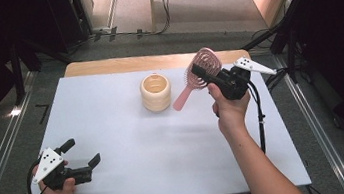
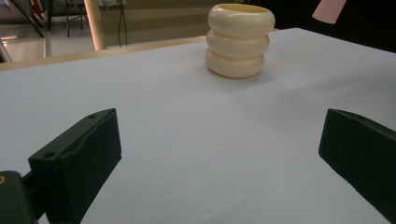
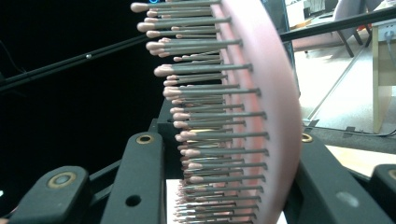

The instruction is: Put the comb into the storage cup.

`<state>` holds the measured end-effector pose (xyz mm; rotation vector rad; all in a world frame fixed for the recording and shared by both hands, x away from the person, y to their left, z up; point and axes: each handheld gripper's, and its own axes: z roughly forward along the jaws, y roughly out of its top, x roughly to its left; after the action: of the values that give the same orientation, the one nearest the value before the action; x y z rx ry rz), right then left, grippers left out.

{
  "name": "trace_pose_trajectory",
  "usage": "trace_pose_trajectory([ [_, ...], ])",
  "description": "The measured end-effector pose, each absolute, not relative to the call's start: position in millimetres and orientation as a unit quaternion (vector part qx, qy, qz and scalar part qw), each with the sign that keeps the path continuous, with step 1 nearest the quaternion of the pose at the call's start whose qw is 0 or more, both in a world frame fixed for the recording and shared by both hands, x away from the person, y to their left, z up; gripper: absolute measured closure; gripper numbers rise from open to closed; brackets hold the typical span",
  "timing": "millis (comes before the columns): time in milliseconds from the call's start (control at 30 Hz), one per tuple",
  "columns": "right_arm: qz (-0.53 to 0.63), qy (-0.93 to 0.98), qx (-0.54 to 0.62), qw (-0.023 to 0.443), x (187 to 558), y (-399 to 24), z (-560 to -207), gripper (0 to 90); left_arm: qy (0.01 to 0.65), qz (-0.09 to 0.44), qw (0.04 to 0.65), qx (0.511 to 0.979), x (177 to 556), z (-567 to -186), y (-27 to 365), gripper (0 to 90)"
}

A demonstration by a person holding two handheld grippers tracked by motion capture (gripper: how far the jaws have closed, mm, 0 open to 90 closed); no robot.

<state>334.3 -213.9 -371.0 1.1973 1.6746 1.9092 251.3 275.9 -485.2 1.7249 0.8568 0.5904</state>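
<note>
High view showed my right gripper [image 1: 201,71] clamped on the head of the pink hairbrush [image 1: 197,76], lifted off the white table [image 1: 166,143]. Brush long axis ran diagonally: head up at the jaws, handle pointing down and toward the cream ringed cup [image 1: 155,92], its tip just beside the cup's right side, above the table. That was the relation that mattered: the cup's open mouth sat to the left of and below the handle tip, so I judged the next move to be swinging the handle over the rim and lowering it in, handle first.

Right gripper view confirmed the hold: jaws stood either side of the brush head, one against the bristle side, one against the pink back, pads pressing on it. Bristles pointed left in that view.

My left gripper [image 1: 82,154] sat near the table's front-left corner, jaws wide apart, nothing between them. Left gripper view had the cup well ahead, upright, untouched. Right hand was clearly nearer the cup; left was well apart from it. Risk I saw: the handle clipping the rim and tipping the cup.
</note>
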Motion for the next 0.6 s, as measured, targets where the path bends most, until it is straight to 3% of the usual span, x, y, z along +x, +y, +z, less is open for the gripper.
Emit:
trace_pose_trajectory([
  [600,0.674,0.585,0.409,0.192,350.9,-212.5,-365.5,62.4,0.358,0.245,0.534,0.725,251.2,-485.2,275.0,0.0],
])
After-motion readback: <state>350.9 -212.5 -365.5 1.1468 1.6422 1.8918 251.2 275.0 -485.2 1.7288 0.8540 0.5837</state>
